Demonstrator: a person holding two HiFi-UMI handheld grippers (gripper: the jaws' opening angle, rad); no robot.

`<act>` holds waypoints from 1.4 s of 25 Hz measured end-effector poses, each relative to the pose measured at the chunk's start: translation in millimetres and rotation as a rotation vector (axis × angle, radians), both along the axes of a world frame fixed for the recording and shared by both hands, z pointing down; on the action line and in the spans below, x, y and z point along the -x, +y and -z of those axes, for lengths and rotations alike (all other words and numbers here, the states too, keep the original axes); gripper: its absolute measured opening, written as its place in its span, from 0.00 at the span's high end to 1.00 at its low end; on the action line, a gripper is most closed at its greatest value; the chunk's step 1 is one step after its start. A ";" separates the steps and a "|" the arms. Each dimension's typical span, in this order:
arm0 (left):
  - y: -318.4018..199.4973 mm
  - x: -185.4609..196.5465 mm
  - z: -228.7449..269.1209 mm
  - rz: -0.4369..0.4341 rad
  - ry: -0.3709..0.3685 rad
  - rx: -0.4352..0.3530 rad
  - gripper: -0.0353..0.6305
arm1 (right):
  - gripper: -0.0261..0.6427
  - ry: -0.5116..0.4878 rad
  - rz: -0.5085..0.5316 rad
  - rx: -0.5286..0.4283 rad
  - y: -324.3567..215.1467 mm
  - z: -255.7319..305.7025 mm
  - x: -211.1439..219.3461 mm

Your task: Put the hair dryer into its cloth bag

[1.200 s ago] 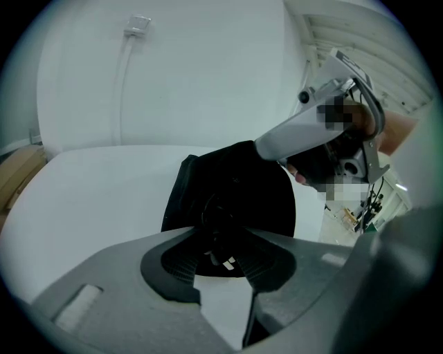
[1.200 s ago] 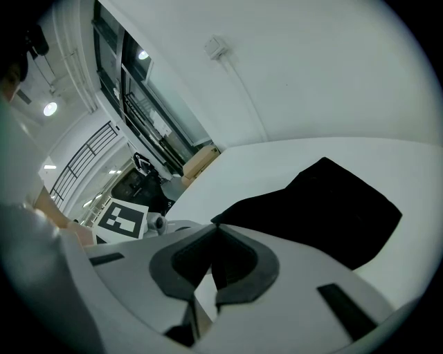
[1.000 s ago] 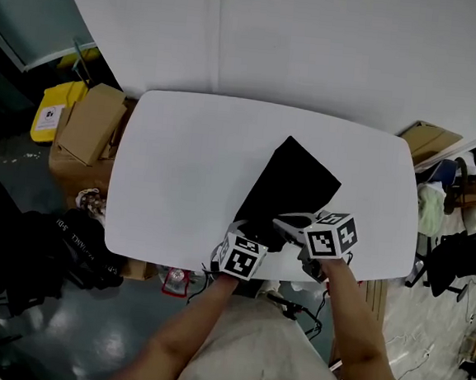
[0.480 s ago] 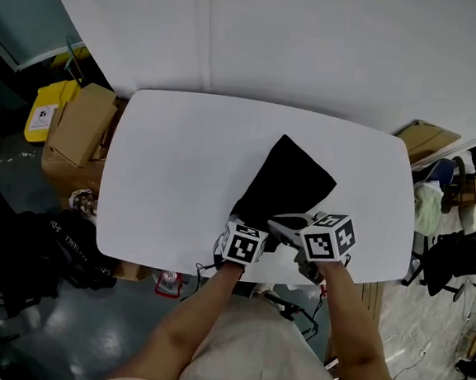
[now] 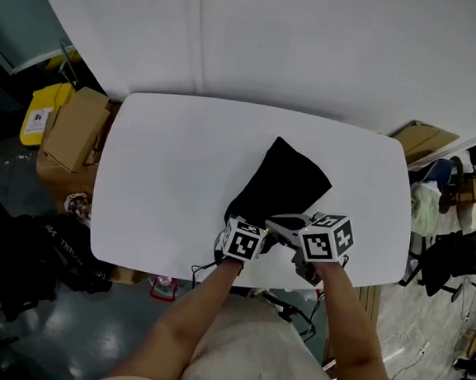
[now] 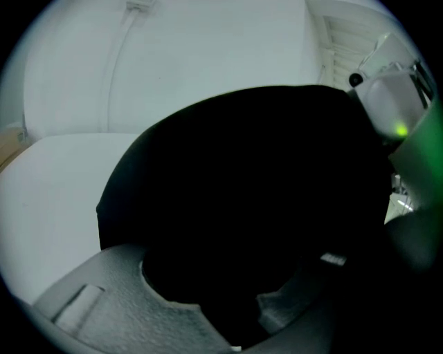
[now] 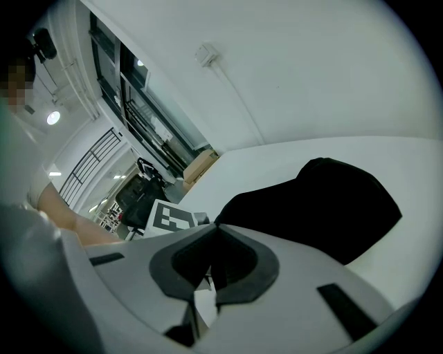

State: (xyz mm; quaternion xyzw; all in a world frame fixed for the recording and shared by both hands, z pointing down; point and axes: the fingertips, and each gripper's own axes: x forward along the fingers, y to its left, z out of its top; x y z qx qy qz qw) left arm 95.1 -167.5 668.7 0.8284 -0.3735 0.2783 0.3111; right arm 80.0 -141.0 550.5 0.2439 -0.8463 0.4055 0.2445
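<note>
Looks like we're at the stuffing-in stage. The cloth bag (image 5: 281,185) lies on the white counter (image 5: 164,179), toward the near right side, with its mouth end pointing back at the person and both tools crowded around that end. The left tool (image 6: 232,311) has its jaws partway apart, and a black bulk fills the whole gap between them. I read that as a grip on the bag's near end, but everything there is the same black, so I can't separate cloth from whatever is under it. The right tool (image 7: 213,231) is closed down tight with its tips right on the bag's near edge. It seems to be pinching the hem, though I wouldn't swear to it. The hair dryer itself doesn't show plainly in any view. The bag looks plump and rounded rather than flat, so my guess is the dryer is mostly or fully inside. Next up, I'd say: keep the hem pinned with the right, work the bulk deeper with the left, then check that nothing pokes out of the mouth.
</note>
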 end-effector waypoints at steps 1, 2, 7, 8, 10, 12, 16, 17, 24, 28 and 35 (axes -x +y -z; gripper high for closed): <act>-1.9 -1.3 -0.5 -0.011 -0.001 -0.009 0.74 | 0.93 -0.001 -0.003 0.002 -1.0 -1.0 -0.6; -3.7 -2.6 -0.6 -0.022 -0.002 -0.018 0.74 | 0.93 -0.002 -0.006 0.004 -1.7 -1.9 -1.4; -2.8 1.6 10.0 -0.054 -0.004 -0.064 0.74 | 0.93 0.001 -0.010 0.004 -0.4 -3.8 -2.4; -1.6 4.7 13.8 -0.053 -0.004 -0.077 0.74 | 0.93 0.000 -0.011 0.003 -0.2 -3.4 -1.2; 2.2 11.2 20.5 -0.056 -0.013 -0.099 0.74 | 0.93 0.002 -0.011 -0.002 0.6 -3.1 0.5; 7.9 19.0 24.8 -0.060 -0.028 -0.115 0.74 | 0.93 0.006 -0.012 -0.005 2.1 -3.5 1.8; 18.6 40.5 27.9 -0.045 -0.051 -0.131 0.74 | 0.93 0.010 -0.015 -0.009 7.5 -4.1 5.7; 20.1 47.1 28.7 -0.035 -0.057 -0.134 0.74 | 0.93 0.013 -0.014 -0.011 9.2 -4.0 6.9; 27.8 97.1 34.7 0.034 -0.097 -0.152 0.74 | 0.93 0.058 0.003 -0.035 19.6 -8.3 14.9; 38.2 113.9 40.0 0.066 -0.070 -0.129 0.74 | 0.93 0.098 0.008 -0.054 25.0 -15.5 19.0; 61.4 135.2 54.3 0.088 -0.010 -0.092 0.74 | 0.93 0.148 0.006 -0.079 33.8 -29.2 28.3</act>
